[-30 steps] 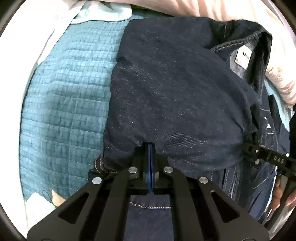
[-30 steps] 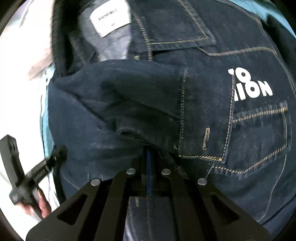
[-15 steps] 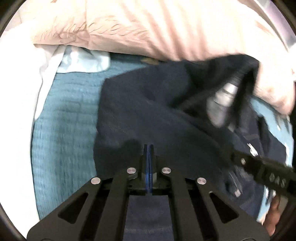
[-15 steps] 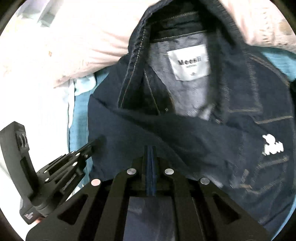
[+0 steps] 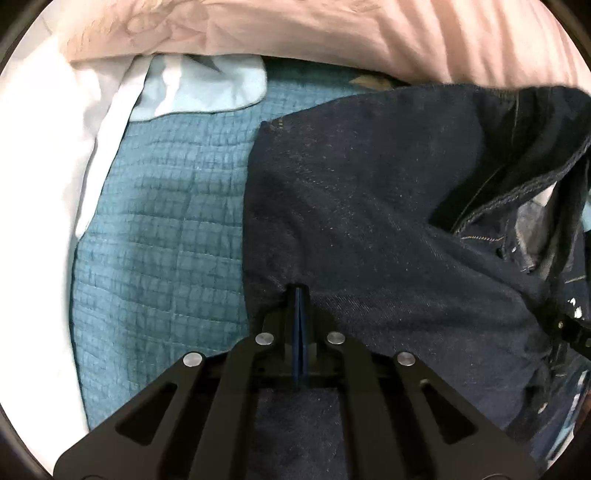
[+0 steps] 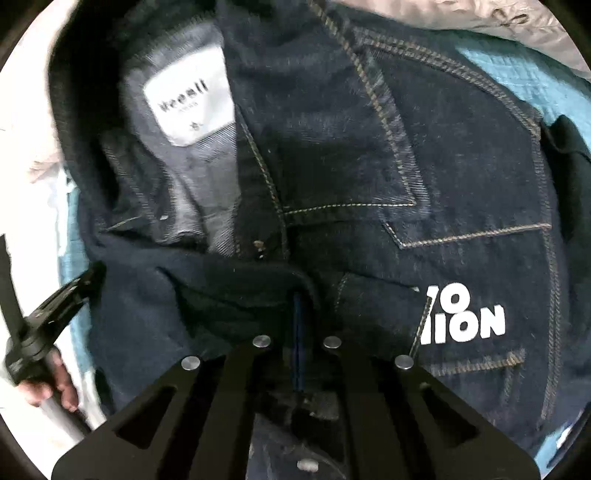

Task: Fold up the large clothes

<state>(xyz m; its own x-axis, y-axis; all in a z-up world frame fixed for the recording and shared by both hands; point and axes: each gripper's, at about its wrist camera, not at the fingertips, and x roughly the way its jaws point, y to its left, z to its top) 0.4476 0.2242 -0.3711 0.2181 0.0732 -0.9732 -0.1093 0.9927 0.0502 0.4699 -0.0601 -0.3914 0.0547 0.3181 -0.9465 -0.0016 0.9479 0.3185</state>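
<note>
Jaws of the left gripper (image 5: 298,295) and right gripper (image 6: 298,299) are clamped on the dark blue denim jacket (image 5: 369,206) (white neck label in upper left of right view), lying centre-right over a teal quilted bedspread (image 5: 155,236); pink pillow (image 5: 332,33) beyond.

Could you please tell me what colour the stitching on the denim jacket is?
Tan, golden-brown stitching on the dark navy denim jacket; the right wrist view shows it best.

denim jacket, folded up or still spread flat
Partly folded: the denim jacket has a dark layer doubled across its front below the neck label, pinched in both closed fingers.
</note>
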